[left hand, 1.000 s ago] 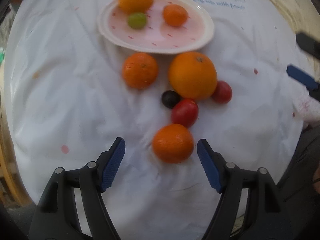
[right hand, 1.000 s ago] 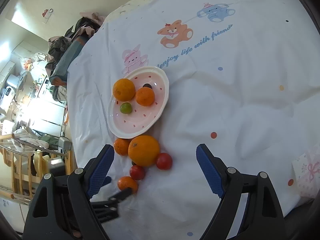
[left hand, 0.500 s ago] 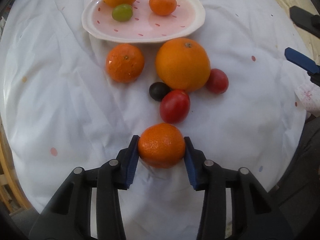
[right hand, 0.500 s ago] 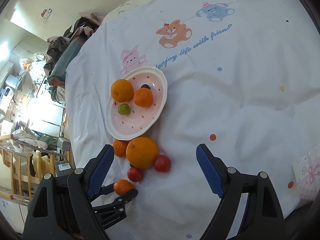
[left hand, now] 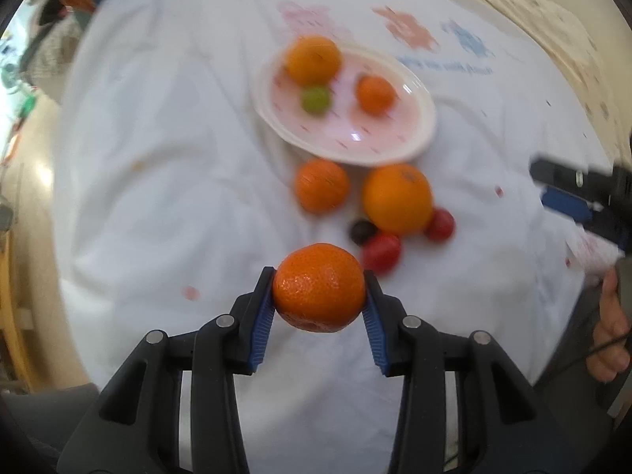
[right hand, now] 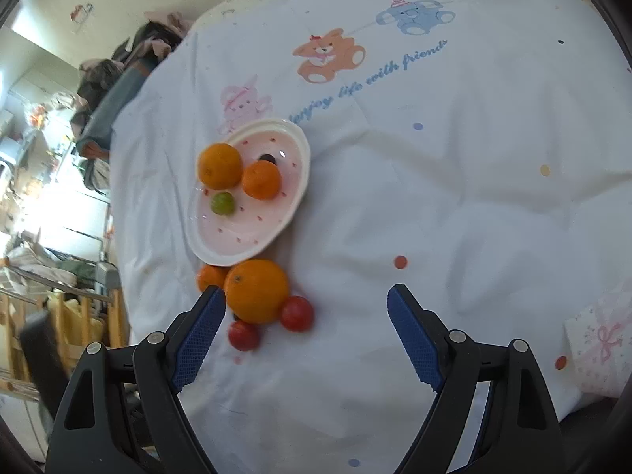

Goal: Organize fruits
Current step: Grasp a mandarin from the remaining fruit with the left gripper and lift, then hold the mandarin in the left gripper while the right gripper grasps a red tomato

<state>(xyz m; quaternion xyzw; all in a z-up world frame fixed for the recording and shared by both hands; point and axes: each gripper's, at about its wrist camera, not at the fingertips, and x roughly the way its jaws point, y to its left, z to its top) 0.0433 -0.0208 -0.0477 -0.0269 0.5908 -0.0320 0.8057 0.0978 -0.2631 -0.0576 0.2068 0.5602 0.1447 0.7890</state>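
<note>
Fruit is split between a plate and the cloth beside it. One tangerine (left hand: 319,287) sits pinched between the blue pads of the left tongs (left hand: 319,296), lifted clear of the white cloth (left hand: 158,197). The right tongs (right hand: 306,333) are spread wide with nothing between them, hovering over the cloth near the loose fruit.

On the pink-speckled plate (right hand: 252,252) lie a medium orange (right hand: 219,166), a smaller tangerine (right hand: 261,180), a green fruit (right hand: 222,203) and a small dark fruit (right hand: 268,158) at the far side. Just near the plate's rim, on the cloth, a large orange (right hand: 256,290) touches another tangerine (right hand: 209,276) on its left. Two red tomatoes (right hand: 297,313) (right hand: 243,335) lie against the large orange's near side, and a dark round fruit (left hand: 361,231) shows between them in the left wrist view.

Printed on the cloth, far from the plate, are a pink rabbit (right hand: 243,102), an orange bear (right hand: 328,55) and a blue elephant (right hand: 412,15), with blue script below reading "enjoy life with friends" (right hand: 371,79). Coloured dots are scattered over the cloth. At the right edge of the left wrist view a person's hand (left hand: 610,328) grips the right tongs' handle.
</note>
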